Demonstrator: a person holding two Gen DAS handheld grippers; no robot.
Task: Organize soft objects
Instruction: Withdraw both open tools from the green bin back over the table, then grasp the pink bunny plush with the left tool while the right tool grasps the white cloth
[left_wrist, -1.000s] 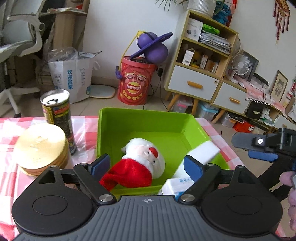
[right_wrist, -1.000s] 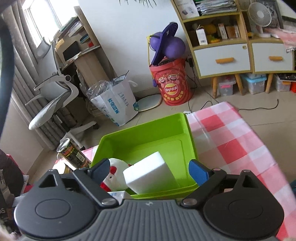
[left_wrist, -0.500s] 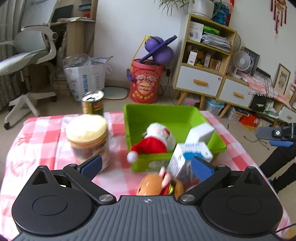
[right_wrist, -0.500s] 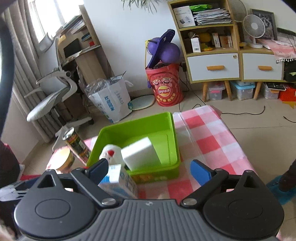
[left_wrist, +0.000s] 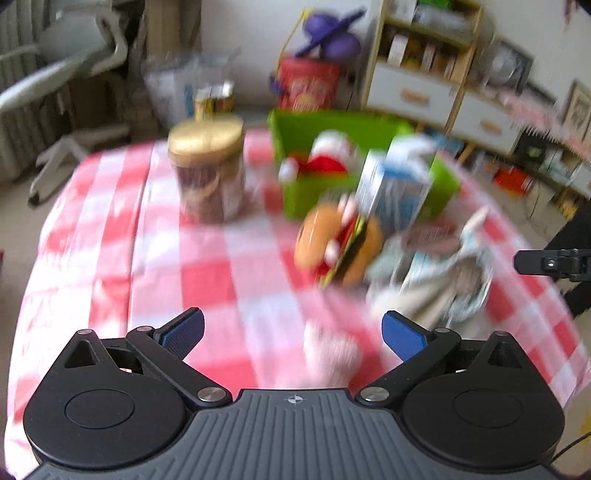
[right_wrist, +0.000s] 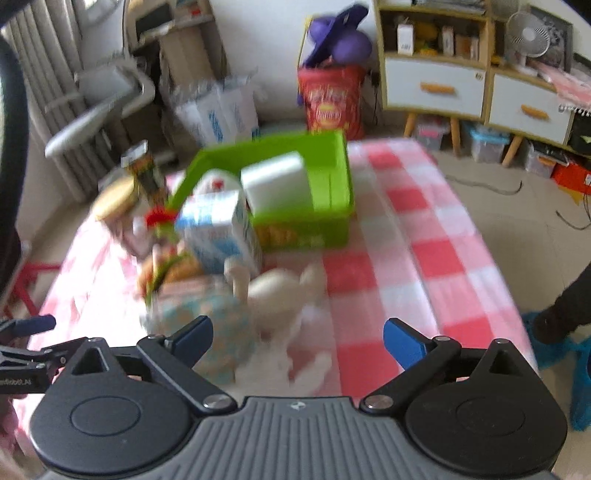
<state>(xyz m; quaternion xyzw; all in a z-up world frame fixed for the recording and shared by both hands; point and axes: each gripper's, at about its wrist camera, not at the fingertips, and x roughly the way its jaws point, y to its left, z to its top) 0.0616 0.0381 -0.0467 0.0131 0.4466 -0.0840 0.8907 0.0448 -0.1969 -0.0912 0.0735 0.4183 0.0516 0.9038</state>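
Plush rabbit: just ahead of the right gripper, on the checked cloth; probably light and squashy, best pinched across the body.
Burger toy: ahead of the left gripper, near the green bin.
Left gripper: wide open, holds nothing.
Right gripper: jaws opening, empty.
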